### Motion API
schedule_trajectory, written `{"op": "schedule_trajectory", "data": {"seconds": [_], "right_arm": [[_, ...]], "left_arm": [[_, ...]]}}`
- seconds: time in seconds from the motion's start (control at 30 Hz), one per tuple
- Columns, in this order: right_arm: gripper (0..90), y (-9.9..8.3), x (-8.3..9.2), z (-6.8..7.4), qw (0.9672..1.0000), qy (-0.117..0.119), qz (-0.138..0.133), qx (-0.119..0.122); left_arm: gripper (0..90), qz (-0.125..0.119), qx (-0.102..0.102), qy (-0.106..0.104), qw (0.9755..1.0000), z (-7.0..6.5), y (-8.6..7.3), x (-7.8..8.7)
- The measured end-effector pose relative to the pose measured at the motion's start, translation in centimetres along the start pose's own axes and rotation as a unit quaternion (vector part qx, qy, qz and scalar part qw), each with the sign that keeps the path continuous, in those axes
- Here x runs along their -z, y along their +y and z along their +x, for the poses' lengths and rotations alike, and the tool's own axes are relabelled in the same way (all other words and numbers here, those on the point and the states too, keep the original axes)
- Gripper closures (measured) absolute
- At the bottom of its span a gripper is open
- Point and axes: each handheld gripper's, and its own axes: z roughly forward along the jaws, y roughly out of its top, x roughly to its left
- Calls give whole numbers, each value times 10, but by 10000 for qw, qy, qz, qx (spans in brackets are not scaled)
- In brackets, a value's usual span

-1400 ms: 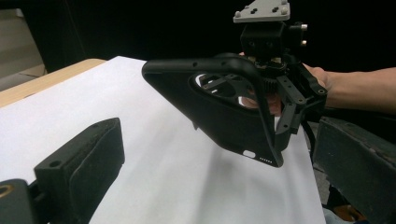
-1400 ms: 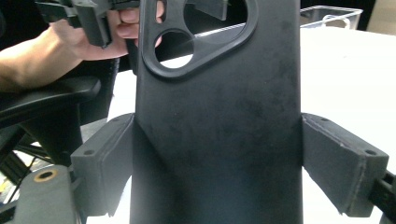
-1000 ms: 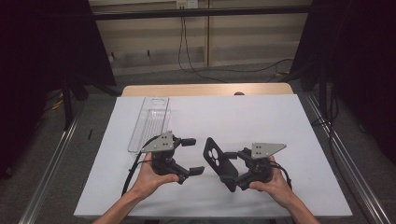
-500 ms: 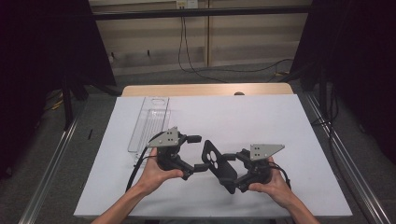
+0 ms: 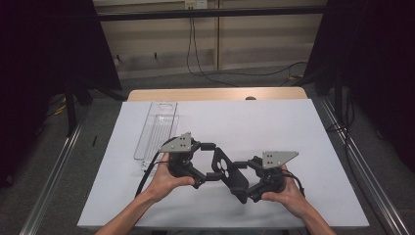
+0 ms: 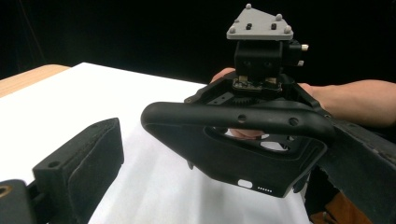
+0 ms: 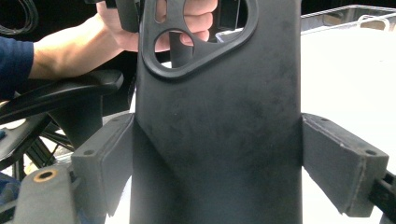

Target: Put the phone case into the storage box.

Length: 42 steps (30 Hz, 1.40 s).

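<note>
A black phone case (image 5: 229, 172) with round camera cut-outs hangs above the white table between both hands. My right gripper (image 5: 241, 180) is shut on it: in the right gripper view its pads (image 7: 100, 154) press on both long sides of the case (image 7: 215, 130). My left gripper (image 5: 210, 161) is open, with its jaws standing on either side of the case's cut-out end. In the left gripper view the case (image 6: 233, 140) lies edge-on, and the left-hand pad (image 6: 79, 163) stands well apart from it. Behind it rises the right gripper's grey plate (image 6: 259, 25).
A clear plastic tray (image 5: 155, 132) lies lengthwise at the table's back left, just beyond the left hand. The white table cover (image 5: 293, 127) stretches to the right and back, ending at a wooden edge (image 5: 215, 94). Metal rails run along both sides.
My left gripper has moved right, toward the case, and its jaws now flank the case's cut-out end. The right hand and the case have stayed put.
</note>
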Motion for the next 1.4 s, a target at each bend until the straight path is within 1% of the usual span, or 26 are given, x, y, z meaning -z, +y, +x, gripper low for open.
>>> {"op": "schedule_trajectory", "data": {"seconds": [0.07,0.27,0.43,0.53,0.57,0.67,0.83,0.97,1.03,1.17,1.4], "right_arm": [[140,0,0,0,10000,53,-5,-5],[140,0,-1,1,9999,143,51,41],[140,0,-1,3,9998,212,54,36],[140,0,-1,3,9997,237,57,28],[140,0,-1,3,9997,253,28,9],[140,0,-1,2,9996,265,12,-1],[140,0,-1,2,9995,307,6,3],[140,-1,-2,2,9995,327,44,11],[140,-1,-2,3,9994,328,62,31],[141,-2,-4,3,9995,278,140,64],[141,-2,-4,2,9996,224,172,97]], "left_arm": [[13,-17,15,-82,10000,0,0,-1],[26,-33,-53,-315,9995,0,0,-4],[50,-59,-127,-398,9991,-1,0,-3],[71,-59,-158,-513,9985,-1,-1,-3],[93,-39,-198,-544,9983,-1,-1,-2],[90,-39,-225,-578,9981,0,-1,-1],[99,-90,-170,-666,9976,1,-1,-1],[104,-60,-169,-689,9975,1,-2,-1],[109,-80,-133,-681,9976,0,-2,-2],[117,-81,-69,-694,9975,1,-2,-3],[128,-28,-63,-690,9976,3,-2,-2]]}}
